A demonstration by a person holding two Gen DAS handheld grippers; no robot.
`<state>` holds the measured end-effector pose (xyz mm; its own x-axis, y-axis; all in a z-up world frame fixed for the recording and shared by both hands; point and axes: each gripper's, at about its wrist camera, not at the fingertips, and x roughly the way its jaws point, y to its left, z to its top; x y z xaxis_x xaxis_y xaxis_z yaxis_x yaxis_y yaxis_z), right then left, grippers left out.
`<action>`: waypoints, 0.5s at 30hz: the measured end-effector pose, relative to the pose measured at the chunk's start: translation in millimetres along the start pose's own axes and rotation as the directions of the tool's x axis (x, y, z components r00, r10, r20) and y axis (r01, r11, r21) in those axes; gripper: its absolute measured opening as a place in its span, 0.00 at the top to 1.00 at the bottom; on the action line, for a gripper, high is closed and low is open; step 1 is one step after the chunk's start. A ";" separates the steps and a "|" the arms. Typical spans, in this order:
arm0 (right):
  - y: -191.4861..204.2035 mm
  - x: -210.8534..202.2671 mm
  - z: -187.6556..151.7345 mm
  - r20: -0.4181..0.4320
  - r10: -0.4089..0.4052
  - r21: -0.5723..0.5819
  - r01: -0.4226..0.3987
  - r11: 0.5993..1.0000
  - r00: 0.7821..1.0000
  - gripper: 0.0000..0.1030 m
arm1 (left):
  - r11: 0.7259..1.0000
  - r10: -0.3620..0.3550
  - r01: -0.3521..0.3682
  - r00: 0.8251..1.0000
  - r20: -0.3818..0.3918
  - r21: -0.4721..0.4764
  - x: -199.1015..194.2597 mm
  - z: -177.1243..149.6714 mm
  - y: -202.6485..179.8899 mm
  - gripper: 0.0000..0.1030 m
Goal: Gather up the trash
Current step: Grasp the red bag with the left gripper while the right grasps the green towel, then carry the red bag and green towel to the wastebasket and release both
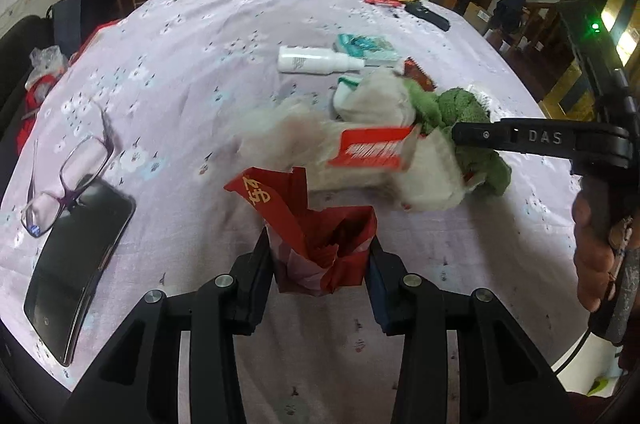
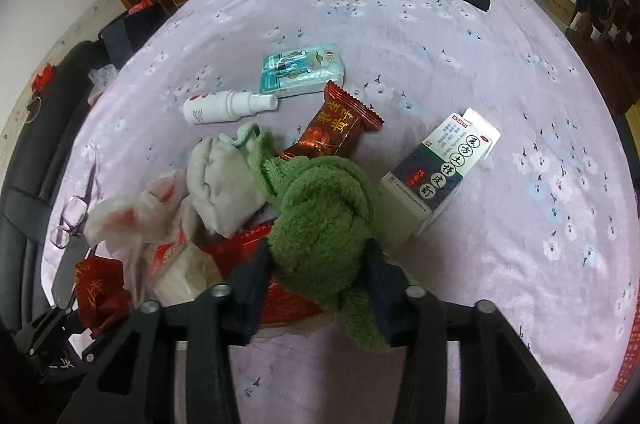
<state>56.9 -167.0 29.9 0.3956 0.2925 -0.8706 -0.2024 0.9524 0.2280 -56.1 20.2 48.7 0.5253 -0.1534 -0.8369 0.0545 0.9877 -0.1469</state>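
From the left wrist view, our left gripper (image 1: pixel 320 256) has its jaws closed on a crumpled red paper wrapper (image 1: pixel 316 224), held above the lilac tablecloth (image 1: pixel 200 35). At two o'clock our right gripper (image 1: pixel 452 133) reaches into a blurred heap of white plastic bag (image 1: pixel 288 127) and green cloth (image 1: pixel 460 111). The phone (image 1: pixel 76 264) and glasses (image 1: pixel 68 175) lie at nine o'clock; we judge that a careless sweep could drag them along as trash.

From the right wrist view, the right gripper (image 2: pixel 316 272) clamps the green cloth (image 2: pixel 320 207), which is knotted and overlaps the grey sock (image 2: pixel 224 183) at eleven o'clock and a red packet beneath. The risk, we think, is lifting the tangle whole: the snack wrapper (image 2: pixel 336 127) at twelve or the medicine box (image 2: pixel 440 171) at two could get snagged and drop.
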 end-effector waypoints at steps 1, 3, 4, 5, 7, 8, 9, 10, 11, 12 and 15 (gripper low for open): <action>-0.9 -5.7 -2.2 0.009 0.005 0.005 -0.005 1.000 1.000 0.61 | 1.000 -0.005 0.005 1.000 0.008 0.010 -2.2 1.0 -4.6 0.61; -5.1 -20.3 -7.8 0.027 0.023 0.019 -0.023 1.000 0.999 0.62 | 1.000 -0.020 0.019 1.000 0.024 0.024 -5.5 3.5 -13.6 0.61; -8.0 -28.9 -11.4 0.037 0.032 0.028 -0.033 0.999 0.999 0.62 | 0.999 -0.026 0.025 0.999 0.031 0.033 -7.4 4.8 -19.1 0.61; -11.1 -37.3 -15.4 0.048 0.037 0.037 -0.039 0.999 0.998 0.62 | 0.999 -0.033 0.031 0.999 0.038 0.044 -9.5 5.9 -25.3 0.61; -18.3 -56.7 -26.0 0.076 0.041 0.051 -0.044 0.998 0.996 0.62 | 0.997 -0.046 0.042 0.998 0.051 0.065 -12.9 8.0 -38.1 0.61; -22.2 -65.9 -31.5 0.089 0.042 0.059 -0.048 0.997 0.995 0.62 | 0.996 -0.053 0.048 0.997 0.057 0.074 -15.0 8.7 -44.7 0.61; -27.0 -75.3 -37.5 0.103 0.044 0.071 -0.051 0.996 0.994 0.62 | 0.995 -0.061 0.056 0.996 0.062 0.083 -16.5 9.5 -51.8 0.61; -31.9 -83.8 -43.2 0.114 0.044 0.083 -0.054 0.995 0.992 0.62 | 0.994 -0.067 0.061 0.996 0.065 0.092 -18.0 9.9 -57.9 0.61; -36.7 -91.1 -49.4 0.123 0.042 0.096 -0.054 0.994 0.991 0.62 | 0.993 -0.073 0.066 0.995 0.068 0.102 -19.4 10.2 -65.4 0.61; -43.0 -98.9 -56.5 0.132 0.037 0.111 -0.052 0.992 0.991 0.62 | 0.991 -0.077 0.069 0.995 0.069 0.111 -20.3 10.4 -72.0 0.61; -59.3 -114.7 -73.7 0.142 0.023 0.144 -0.044 0.989 0.990 0.62 | 0.986 -0.095 0.084 0.993 0.069 0.141 -21.8 8.8 -93.6 0.61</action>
<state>-42.5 -263.4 84.0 0.5142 0.3238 -0.7942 -0.0886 0.9411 0.3263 -65.1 -68.6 85.4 0.5755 -0.2439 -0.7806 0.2181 0.9657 -0.1410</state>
